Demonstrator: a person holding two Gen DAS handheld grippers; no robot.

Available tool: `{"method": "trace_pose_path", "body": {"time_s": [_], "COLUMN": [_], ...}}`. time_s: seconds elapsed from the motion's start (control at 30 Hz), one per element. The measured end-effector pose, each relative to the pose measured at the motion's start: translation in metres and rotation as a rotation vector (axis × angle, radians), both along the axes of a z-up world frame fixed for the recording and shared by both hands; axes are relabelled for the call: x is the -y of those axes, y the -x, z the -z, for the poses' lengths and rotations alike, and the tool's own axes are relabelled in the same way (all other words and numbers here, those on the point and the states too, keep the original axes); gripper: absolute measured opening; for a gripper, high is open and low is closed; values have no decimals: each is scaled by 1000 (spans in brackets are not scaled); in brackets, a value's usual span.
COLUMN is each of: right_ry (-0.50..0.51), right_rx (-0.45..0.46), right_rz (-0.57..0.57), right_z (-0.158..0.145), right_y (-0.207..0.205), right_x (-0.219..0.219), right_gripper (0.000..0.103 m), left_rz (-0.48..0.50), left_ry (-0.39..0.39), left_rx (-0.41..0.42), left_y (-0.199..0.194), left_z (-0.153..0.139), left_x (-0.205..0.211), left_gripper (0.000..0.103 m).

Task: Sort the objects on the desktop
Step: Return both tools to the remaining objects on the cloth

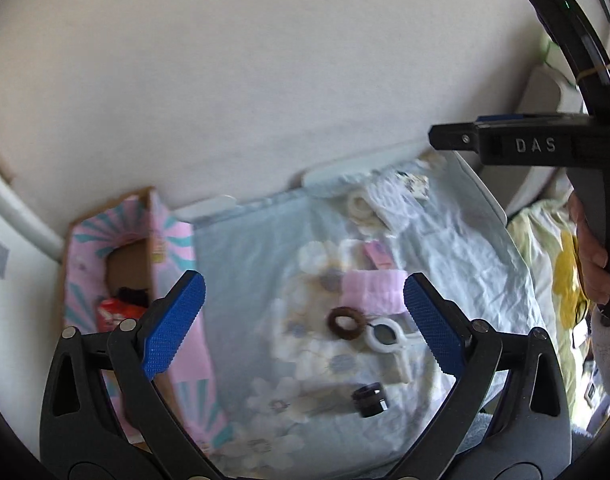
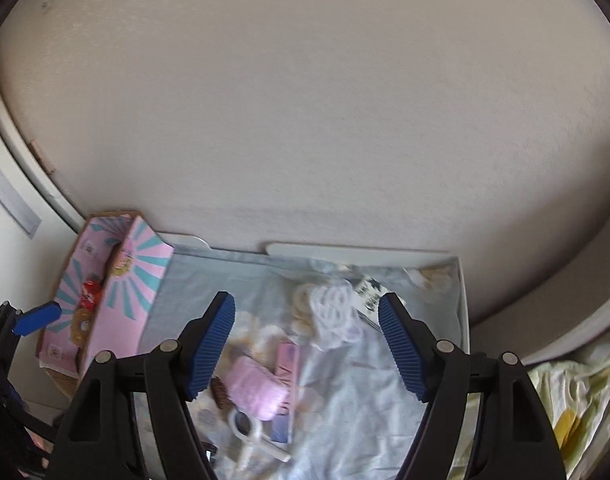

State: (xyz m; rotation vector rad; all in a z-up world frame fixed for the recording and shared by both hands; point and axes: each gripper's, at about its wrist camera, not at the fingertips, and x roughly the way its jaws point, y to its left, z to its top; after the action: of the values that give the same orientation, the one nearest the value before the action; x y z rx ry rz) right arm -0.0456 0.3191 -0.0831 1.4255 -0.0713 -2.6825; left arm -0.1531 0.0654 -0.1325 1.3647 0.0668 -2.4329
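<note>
Hovering over the cloth-covered counter [image 1: 445, 240], the left gripper [image 1: 305, 320] and right gripper [image 2: 307, 344] are seen with jaws apart and empty. A brown ring [image 1: 343, 323], white goggles [image 1: 385, 336] and pink cloth [image 1: 375, 292] lie scattered, a pink box [image 1: 173, 320] alongside.

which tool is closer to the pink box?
Left. The left tool has one finger over the pink box edge; the right tool hangs over the cloth tray, further from the box.
</note>
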Motion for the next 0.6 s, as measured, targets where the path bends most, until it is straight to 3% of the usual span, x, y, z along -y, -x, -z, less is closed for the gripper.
{"method": "trace_pose_path", "body": {"time_s": [0.3,0.6], "right_ry": [-13,2], "right_rx": [143,253], "right_rz": [-3,-59], "right_z": [78,150], "right_y": [16,43], "right_x": [-26,-17], "right_gripper": [71,71], "left_rz": [-20,-41], "left_ry": [-134,-106], "left_rx": [94,169], "left_y": [41,57], "left_z": [76,130], "left_x": [-7,-11], "left_gripper": [100,100]}}
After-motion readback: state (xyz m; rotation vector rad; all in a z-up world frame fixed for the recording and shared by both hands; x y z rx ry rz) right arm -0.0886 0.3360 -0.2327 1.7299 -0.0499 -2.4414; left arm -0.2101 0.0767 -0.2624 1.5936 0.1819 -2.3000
